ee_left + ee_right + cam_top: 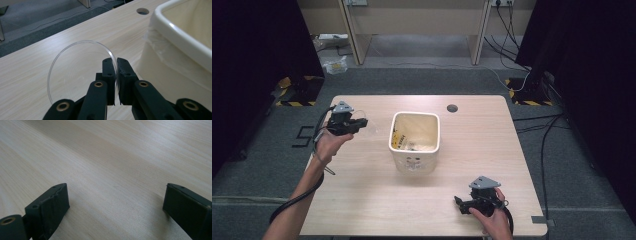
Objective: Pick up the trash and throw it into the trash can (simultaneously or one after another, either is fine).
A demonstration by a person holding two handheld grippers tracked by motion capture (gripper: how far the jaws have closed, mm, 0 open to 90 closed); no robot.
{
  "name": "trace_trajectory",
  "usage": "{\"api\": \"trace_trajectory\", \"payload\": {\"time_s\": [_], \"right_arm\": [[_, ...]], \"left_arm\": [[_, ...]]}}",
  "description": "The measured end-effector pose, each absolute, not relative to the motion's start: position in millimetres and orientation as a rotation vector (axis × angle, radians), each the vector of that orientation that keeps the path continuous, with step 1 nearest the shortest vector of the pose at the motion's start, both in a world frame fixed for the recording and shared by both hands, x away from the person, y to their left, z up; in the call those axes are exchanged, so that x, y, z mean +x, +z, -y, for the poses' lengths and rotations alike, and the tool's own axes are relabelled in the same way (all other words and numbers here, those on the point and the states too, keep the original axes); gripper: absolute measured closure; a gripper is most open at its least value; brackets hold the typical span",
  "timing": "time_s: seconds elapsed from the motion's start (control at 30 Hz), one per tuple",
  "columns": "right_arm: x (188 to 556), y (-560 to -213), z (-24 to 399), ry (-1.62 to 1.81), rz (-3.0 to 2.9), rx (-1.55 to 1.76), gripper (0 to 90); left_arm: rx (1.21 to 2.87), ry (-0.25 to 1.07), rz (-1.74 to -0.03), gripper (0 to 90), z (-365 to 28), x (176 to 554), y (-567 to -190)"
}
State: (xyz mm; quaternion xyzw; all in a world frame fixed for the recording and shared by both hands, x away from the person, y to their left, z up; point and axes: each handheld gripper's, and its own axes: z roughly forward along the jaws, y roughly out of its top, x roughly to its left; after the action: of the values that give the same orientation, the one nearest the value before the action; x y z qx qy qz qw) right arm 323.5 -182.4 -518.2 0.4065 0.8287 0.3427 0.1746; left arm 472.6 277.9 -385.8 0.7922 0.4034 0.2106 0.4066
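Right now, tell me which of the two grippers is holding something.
The left gripper: its fingers pinch the rim of a clear round lid beside the white bin. The right gripper is open over bare table.

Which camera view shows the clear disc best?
The left gripper view: the clear disc appears large, its rim pinched by the left gripper. In the high view it is a faint glint beside the bin.

Pale wooden table (362, 200); cream bin (414, 142) stands at its centre.
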Motion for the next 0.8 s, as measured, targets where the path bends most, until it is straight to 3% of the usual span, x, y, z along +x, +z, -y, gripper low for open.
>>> {"api": "trace_trajectory", "payload": {"time_s": [0.8], "right_arm": [[323.4,-518.2,182.2,0.965,-2.347,1.149,6.7]], "left_arm": [[1.980,0.540,-0.940,84.8,-289.4,432.0,-346.4]]}}
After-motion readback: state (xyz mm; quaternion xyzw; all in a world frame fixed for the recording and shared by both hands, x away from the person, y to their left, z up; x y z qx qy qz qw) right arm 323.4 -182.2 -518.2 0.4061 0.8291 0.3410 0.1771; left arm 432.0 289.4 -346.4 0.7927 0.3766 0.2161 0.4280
